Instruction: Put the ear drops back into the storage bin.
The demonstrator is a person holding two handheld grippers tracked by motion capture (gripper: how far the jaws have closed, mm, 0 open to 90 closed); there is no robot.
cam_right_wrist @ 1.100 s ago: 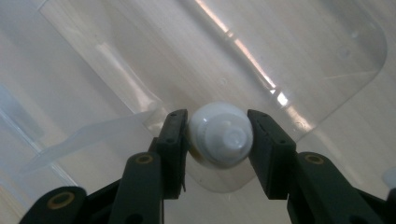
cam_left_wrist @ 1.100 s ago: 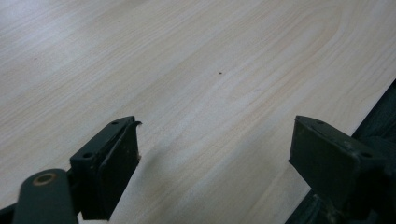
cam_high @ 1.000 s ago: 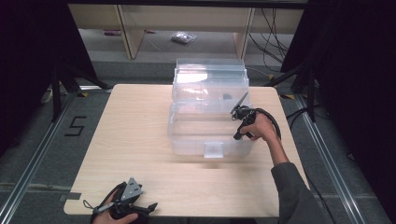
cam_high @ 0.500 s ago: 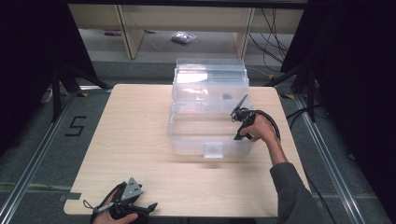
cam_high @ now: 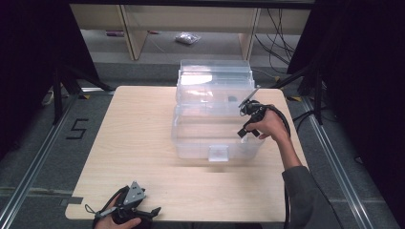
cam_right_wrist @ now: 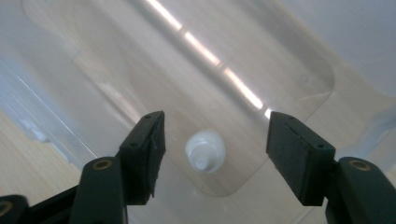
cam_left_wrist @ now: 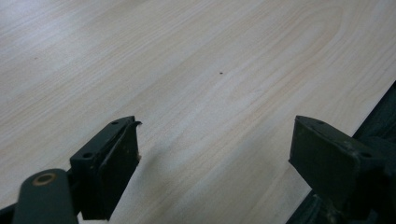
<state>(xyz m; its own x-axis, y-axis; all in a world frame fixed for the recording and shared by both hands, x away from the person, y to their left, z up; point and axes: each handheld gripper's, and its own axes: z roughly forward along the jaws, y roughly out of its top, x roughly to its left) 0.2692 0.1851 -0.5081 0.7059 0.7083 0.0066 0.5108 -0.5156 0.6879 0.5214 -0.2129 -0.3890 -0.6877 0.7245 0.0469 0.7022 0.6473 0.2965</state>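
A clear plastic box (cam_high: 191, 138) stands on the wooden table (cam_high: 138, 124), its lid (cam_high: 215, 76) raised at the back. My right gripper (cam_high: 243, 133) points down into the box's right end. In the right gripper view the right gripper (cam_right_wrist: 215, 116) is open, its jaws have just been opening, and a small white cap-like piece (cam_right_wrist: 205, 151) lies on the box floor (cam_right_wrist: 140, 93) below the gap, touched by neither pad. My left gripper (cam_high: 152, 211) rests at the table's front left edge. Seen from its own camera, the left gripper (cam_left_wrist: 215, 123) is open over bare wood.
A white latch (cam_high: 218, 152) sits on the box's front wall. Behind the table is a low shelf with a small bag (cam_high: 187, 38) on the floor. Cables (cam_high: 282, 43) hang at the back right. The table's front edge (cam_left_wrist: 373, 107) runs close beside my left gripper.
My right gripper has risen a little over the box's right end. The left hand and its gripper have stayed where they were.
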